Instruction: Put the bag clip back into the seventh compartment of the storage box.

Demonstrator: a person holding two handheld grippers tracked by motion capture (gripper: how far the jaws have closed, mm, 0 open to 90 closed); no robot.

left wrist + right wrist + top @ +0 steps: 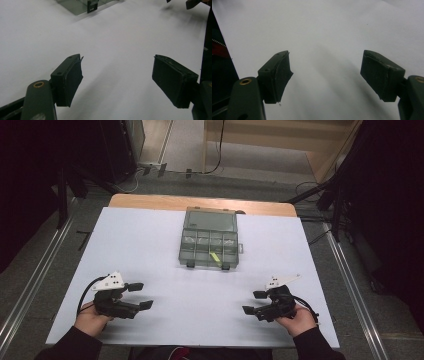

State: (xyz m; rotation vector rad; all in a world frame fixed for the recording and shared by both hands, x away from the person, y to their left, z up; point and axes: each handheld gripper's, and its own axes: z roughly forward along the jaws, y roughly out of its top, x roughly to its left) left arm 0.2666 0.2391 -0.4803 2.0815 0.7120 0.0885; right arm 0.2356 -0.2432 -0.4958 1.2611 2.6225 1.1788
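The high view looks forward and down from above the person's side, taking in the whole white-covered table (150, 245) from some way off. The left gripper view sits low and close over that white surface, facing the compartment box (82, 5), which the high view shares (209, 242) at mid-table. The right gripper view, equally low, faces bare white surface.

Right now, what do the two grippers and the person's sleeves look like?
Both the left gripper and the right gripper are black, each topped with a pale three-cornered plate and trailing a black cable. Their fingers are flat, dark, rectangular pads on arms with brass-coloured rivets. The sleeves are dark.
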